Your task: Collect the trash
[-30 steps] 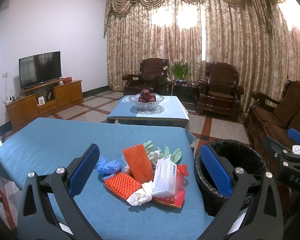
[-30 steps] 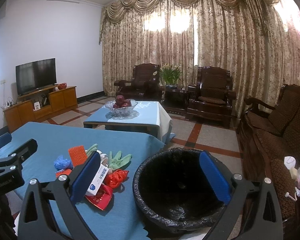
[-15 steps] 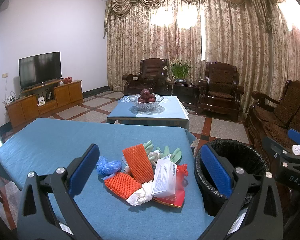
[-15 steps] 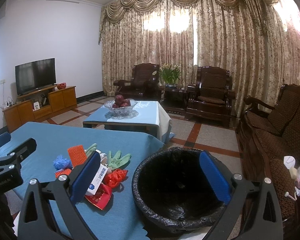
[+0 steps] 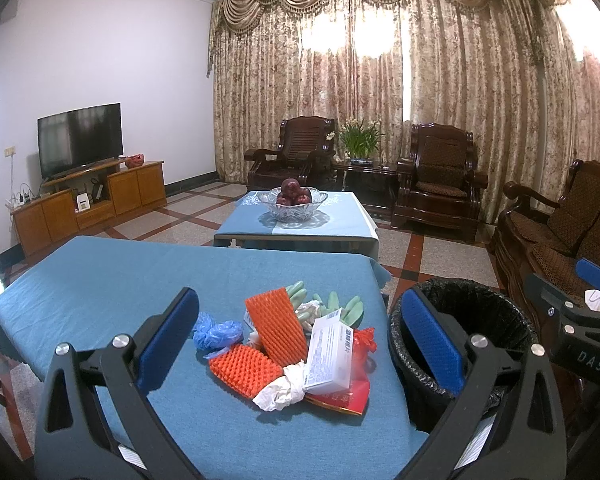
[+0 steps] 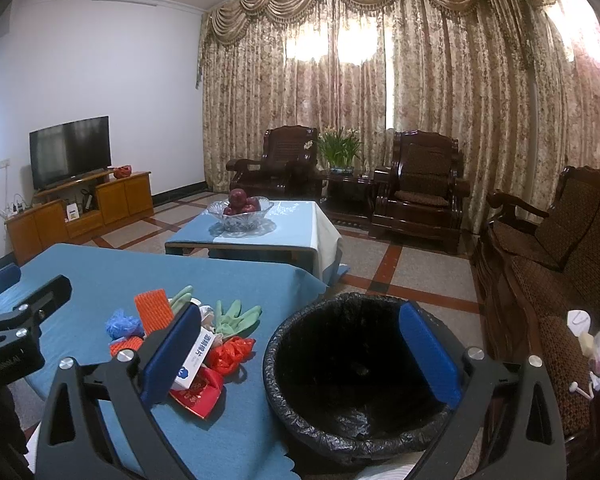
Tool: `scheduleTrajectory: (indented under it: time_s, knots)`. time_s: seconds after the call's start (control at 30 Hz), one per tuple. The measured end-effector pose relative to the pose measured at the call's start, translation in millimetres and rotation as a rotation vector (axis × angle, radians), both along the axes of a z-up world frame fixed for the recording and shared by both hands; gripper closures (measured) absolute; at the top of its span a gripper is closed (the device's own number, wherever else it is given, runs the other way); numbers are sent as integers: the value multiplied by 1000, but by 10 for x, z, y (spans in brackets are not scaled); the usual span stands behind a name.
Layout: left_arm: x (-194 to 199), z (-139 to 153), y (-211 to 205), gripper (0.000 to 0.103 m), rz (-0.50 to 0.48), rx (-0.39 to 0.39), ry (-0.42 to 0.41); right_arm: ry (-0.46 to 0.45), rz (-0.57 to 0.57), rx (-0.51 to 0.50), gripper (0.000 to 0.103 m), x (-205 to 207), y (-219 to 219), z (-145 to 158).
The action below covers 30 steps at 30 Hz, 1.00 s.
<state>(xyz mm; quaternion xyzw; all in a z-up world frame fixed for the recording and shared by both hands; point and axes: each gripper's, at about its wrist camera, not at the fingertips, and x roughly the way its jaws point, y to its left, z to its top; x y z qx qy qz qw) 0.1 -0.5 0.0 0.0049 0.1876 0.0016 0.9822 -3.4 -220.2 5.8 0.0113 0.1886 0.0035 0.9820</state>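
Observation:
A pile of trash lies near the right edge of the blue-clothed table point(image 5: 100, 280): two orange foam nets point(image 5: 274, 330), a blue plastic wad point(image 5: 216, 330), green gloves point(image 5: 342, 306), a white box point(image 5: 332, 354), crumpled tissue point(image 5: 282, 388), a red bag point(image 5: 364, 344) and a red packet point(image 5: 348, 400). A bin with a black liner point(image 5: 460, 304) stands just right of the table. My left gripper point(image 5: 300, 344) hovers open in front of the pile, nothing between its fingers. My right gripper point(image 6: 300, 354) is open above the bin point(image 6: 360, 364), with the pile point(image 6: 228, 356) to its left.
Beyond the table stands a low table point(image 5: 320, 220) with a glass bowl of apples point(image 5: 292, 198). Dark wooden armchairs point(image 5: 440, 184) line the curtains, a sofa point(image 5: 560, 232) runs along the right, and a TV cabinet point(image 5: 88, 200) stands at the left wall.

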Motion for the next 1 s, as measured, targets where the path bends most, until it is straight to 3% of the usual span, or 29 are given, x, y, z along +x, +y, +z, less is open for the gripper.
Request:
scheduleTrajectory:
  time_s: [0.9,1.0]
  knots:
    - [23,-8,25,5,-2,-6,6,12,4,5,6,2,-42,-76]
    - [85,-100,119,5,11,-4,9,29,14,5,6,91,-63,-434]
